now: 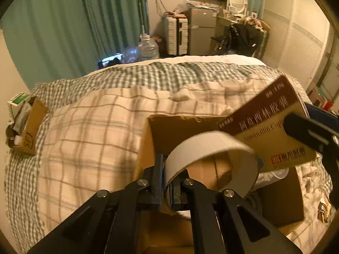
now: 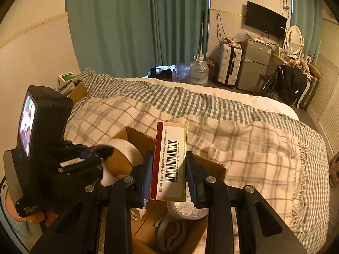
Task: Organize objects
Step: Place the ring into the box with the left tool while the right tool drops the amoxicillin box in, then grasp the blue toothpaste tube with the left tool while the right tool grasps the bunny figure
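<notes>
Left wrist: my left gripper (image 1: 167, 182) pinches the tape roll (image 1: 211, 158) by its thin wall, light but crushable, over the cardboard box (image 1: 169, 131) at five o'clock. Right wrist: my right gripper (image 2: 168, 175) clamps the medicine carton (image 2: 170, 160) across its flat faces at centre, light, stiff-edged, above the box

Two wrist fisheyes, close over the open brown cardboard box (image 1: 169, 131)

Each looks forward along its own gripper's fingers across the plaid-quilted bed (image 2: 243, 139) toward the green curtains (image 1: 63, 21); both share box, bed and far wall.
</notes>
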Tool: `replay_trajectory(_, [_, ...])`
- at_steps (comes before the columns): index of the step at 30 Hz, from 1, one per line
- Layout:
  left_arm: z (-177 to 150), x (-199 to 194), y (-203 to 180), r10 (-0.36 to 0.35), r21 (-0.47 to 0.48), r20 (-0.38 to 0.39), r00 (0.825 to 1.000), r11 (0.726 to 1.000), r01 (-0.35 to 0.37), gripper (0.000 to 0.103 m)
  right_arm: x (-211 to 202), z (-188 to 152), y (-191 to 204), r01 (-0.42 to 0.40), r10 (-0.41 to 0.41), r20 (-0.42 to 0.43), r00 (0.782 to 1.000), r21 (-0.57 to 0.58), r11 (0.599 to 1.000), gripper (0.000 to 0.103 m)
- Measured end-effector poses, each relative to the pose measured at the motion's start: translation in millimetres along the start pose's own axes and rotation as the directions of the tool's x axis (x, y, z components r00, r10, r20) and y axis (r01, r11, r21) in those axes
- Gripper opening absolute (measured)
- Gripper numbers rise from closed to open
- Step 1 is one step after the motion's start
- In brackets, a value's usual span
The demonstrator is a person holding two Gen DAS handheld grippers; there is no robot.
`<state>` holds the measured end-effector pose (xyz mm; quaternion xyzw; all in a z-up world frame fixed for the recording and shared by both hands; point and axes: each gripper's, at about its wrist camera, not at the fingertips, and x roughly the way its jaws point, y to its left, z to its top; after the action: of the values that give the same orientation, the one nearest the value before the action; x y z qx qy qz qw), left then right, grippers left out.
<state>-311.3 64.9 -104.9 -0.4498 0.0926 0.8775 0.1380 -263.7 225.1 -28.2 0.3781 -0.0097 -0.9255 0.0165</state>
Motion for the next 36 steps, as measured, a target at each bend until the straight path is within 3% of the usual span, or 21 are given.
replay_trajectory(1, [-1,0,-1,-0.01,0.0,-0.007,1.0,1.0,0.01,0.014,-2,0,-3,-0.006,0.006,0.005,1.0,0.017,1.0,0.031])
replay_trajectory(3, [-3,-1,-3,-0.027,-0.007,-0.037,0.999,1.0,0.027,0.043,-8,1,-4,-0.012,0.011,0.018,1.0,0.038,0.999,0.033])
replay_trajectory(4, [-5,-1,-3,-0.033,-0.017,-0.062,0.998,0.999,0.032,0.072,-14,2,-4,-0.012,0.01,0.027,1.0,0.043,0.999,0.038])
replay_trajectory(5, [-7,-4,-4,-0.058,-0.028,-0.073,0.996,0.998,0.056,0.081,-23,3,-5,0.0,-0.002,0.044,0.999,0.047,0.999,0.052])
replay_trajectory(7, [-11,-16,-6,-0.059,-0.041,-0.057,0.997,0.998,0.056,0.086,-40,7,-5,0.026,-0.03,0.071,0.997,0.06,0.998,0.066])
replay_trajectory(12, [-20,-62,-3,-0.011,-0.021,-0.012,1.0,1.0,0.011,0.088,-92,12,5,0.053,-0.057,0.109,0.992,0.039,0.998,0.07])
replay_trajectory(14, [-26,-89,3,-0.01,-0.041,0.021,1.0,0.999,0.011,0.098,-117,11,9,0.074,-0.078,0.13,0.988,0.034,0.997,0.075])
replay_trajectory(16, [-36,-120,14,-0.004,-0.073,0.077,0.997,0.997,0.009,0.102,-139,9,15,0.077,-0.081,0.139,0.987,0.033,0.996,0.079])
replay_trajectory(24, [-88,-193,48,0.048,-0.122,0.169,0.984,0.992,-0.027,0.103,-201,-35,44,0.123,-0.118,0.149,0.982,-0.026,0.992,0.088])
replay_trajectory(31, [-159,-179,62,0.114,-0.184,0.153,0.982,0.979,-0.085,0.103,-173,-91,67,0.091,-0.088,0.069,0.994,-0.031,0.995,0.089])
replay_trajectory(36, [-205,-132,59,0.078,-0.22,0.031,0.996,0.973,-0.069,0.103,-123,-132,84,0.041,-0.042,-0.011,0.999,-0.028,0.999,0.089])
